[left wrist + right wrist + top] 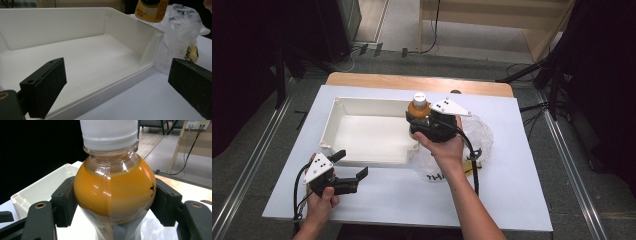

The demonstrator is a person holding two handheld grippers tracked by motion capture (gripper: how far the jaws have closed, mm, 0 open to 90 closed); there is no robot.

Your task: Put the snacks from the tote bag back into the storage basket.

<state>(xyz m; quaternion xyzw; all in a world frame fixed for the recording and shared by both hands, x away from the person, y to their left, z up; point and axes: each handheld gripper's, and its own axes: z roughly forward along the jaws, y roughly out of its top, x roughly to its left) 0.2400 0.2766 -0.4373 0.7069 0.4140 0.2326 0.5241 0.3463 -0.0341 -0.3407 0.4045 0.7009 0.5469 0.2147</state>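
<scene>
My right gripper (419,119) is shut on a bottle of orange drink (418,106) with a white cap, held upright in the air over the right end of the white tray (343,105). In the right gripper view its two black jaws press on both sides of the orange bottle (113,187). My left gripper (351,164) stands open at the tray's near left corner, nothing between its fingers. Through the left gripper view the tray's inside (62,32) shows bare, and the bottle's label (151,10) hangs above its right wall.
A crumpled clear plastic bag (477,132) lies on the white table top (512,200) right of the tray, under my right forearm; in the left gripper view the bag (178,30) holds something yellowish. Black cables trail from both grippers.
</scene>
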